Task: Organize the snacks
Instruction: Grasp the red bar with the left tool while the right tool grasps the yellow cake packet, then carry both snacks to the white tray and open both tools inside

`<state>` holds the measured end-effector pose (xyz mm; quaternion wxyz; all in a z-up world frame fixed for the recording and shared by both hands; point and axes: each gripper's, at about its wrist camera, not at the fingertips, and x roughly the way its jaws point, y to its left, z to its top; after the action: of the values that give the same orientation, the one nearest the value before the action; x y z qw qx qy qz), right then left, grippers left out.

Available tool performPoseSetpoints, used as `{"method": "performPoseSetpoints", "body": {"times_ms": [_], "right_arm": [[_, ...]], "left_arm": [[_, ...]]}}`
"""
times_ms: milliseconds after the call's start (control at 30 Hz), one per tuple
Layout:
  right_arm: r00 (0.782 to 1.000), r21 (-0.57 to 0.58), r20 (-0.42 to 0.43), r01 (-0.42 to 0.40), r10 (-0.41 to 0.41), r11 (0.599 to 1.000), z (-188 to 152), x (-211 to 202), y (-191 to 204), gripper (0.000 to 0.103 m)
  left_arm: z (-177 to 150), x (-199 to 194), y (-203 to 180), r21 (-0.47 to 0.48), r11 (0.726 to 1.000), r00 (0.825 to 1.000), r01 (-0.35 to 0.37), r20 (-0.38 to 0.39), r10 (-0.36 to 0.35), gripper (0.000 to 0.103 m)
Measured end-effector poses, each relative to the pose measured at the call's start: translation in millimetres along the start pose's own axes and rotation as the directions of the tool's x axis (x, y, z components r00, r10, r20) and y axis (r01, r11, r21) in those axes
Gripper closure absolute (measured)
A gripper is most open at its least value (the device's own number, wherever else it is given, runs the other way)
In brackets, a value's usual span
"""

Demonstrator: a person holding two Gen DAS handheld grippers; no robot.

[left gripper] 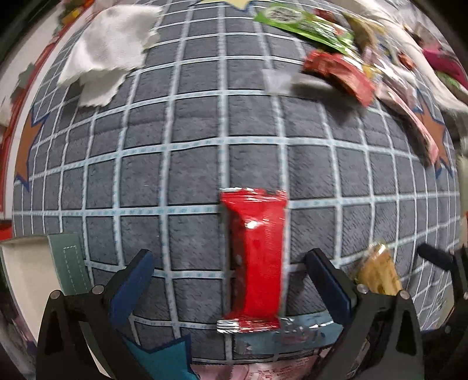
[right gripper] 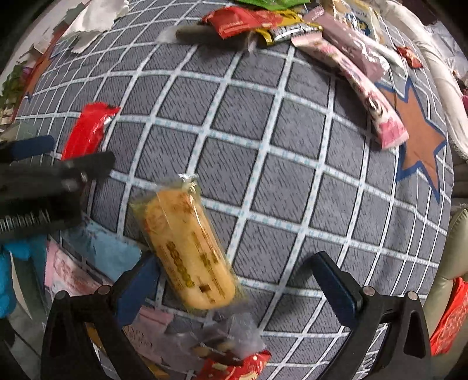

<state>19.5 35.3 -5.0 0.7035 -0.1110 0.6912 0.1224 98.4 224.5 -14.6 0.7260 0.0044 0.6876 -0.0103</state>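
A red snack bar (left gripper: 256, 257) lies lengthwise on the grey checked mat (left gripper: 204, 146), between the fingers of my open left gripper (left gripper: 231, 263), touching neither. It also shows in the right wrist view (right gripper: 87, 128). A yellow cake in a clear wrapper (right gripper: 187, 248) lies between the fingers of my open right gripper (right gripper: 234, 280), close to the left finger (right gripper: 137, 289). It shows in the left wrist view (left gripper: 380, 271) beside my left gripper's right finger. The left gripper appears at the left edge of the right wrist view (right gripper: 44, 163).
A pile of mixed snack packets (right gripper: 292, 26) lies at the far edge of the mat, with a long pink packet (right gripper: 365, 96). A white crumpled cloth (left gripper: 108, 49) lies far left. More packets (right gripper: 222, 350) lie near me. A white box (left gripper: 23, 277) stands at left.
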Motion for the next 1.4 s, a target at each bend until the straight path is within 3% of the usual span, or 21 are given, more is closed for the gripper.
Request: {"method": "performPoseSetpoints", "body": {"times_ms": [100,133,167,200,267,400,633,767,800,867,1000,1100,1400], "right_arm": [[1.000,-0.040,0.025,0.006,-0.005,0.999,10.3,-15.4,12.5,0.029],[0.999,-0.057,0.035,0.003,-0.001,0.998,18.4,-17.8,18.3,0.052],[0.999,-0.060,0.035,0.002,0.000,0.998,24.8,-18.7,21.5,0.066],[1.000,-0.048,0.022,-0.009,0.010,0.999,30.9,-16.7,23.4,0.066],[0.999,-0.007,0.032,-0.032,0.032,0.999,42.8,-14.0,25.5,0.066],[0.992,0.061,0.076,-0.106,0.101,0.992,53.8,-7.5,17.9,0.066],[0.973,0.126,0.152,-0.193,0.174,0.973,77.9,-37.3,26.1,0.066],[0.964,0.116,0.178,-0.221,0.199,0.968,69.7,-47.4,49.7,0.066],[0.963,0.112,0.178,-0.224,0.202,0.968,54.3,-53.3,47.0,0.066],[0.962,0.099,0.168,-0.235,0.217,0.967,47.6,-58.6,61.1,0.066],[0.961,0.056,0.128,-0.254,0.245,0.966,-8.6,-93.8,78.4,0.066],[0.957,0.021,0.092,-0.277,0.274,0.961,-30.0,-106.2,98.3,0.066],[0.945,-0.187,-0.029,-0.326,0.327,0.927,-36.2,-104.1,210.2,0.066]], "left_arm": [[0.9,-3.4,-17.9,0.032,0.999,1.000,0.008,0.020,-0.008,0.013],[2.1,-4.6,-21.9,0.041,0.999,1.000,0.011,0.025,-0.012,0.020],[3.8,-6.8,-27.4,0.050,0.999,0.999,0.010,0.036,-0.011,0.031],[2.8,-12.4,-31.9,0.059,0.998,0.999,0.006,0.046,-0.008,0.039],[7.3,-17.1,-39.1,0.084,0.996,0.999,0.008,0.050,-0.012,0.080],[10.6,-34.9,-32.5,0.045,0.993,0.992,0.113,0.044,-0.115,0.080],[-8.3,-75.9,-24.2,0.048,0.988,0.982,0.144,0.114,-0.149,0.080],[-39.2,-98.0,-4.3,0.049,0.987,0.974,0.154,0.160,-0.160,0.080],[-46.0,-104.3,0.3,0.047,0.988,0.973,0.150,0.168,-0.156,0.080],[-62.0,-112.4,19.4,0.045,0.990,0.974,0.134,0.178,-0.140,0.080],[-107.4,-124.2,54.4,0.016,0.994,0.982,0.107,0.157,-0.109,0.080],[-142.0,-126.0,84.3,-0.021,0.996,0.989,0.083,0.127,-0.080,0.080],[-204.8,-110.4,160.1,-0.174,0.984,0.998,0.035,0.065,-0.024,0.080]]}}
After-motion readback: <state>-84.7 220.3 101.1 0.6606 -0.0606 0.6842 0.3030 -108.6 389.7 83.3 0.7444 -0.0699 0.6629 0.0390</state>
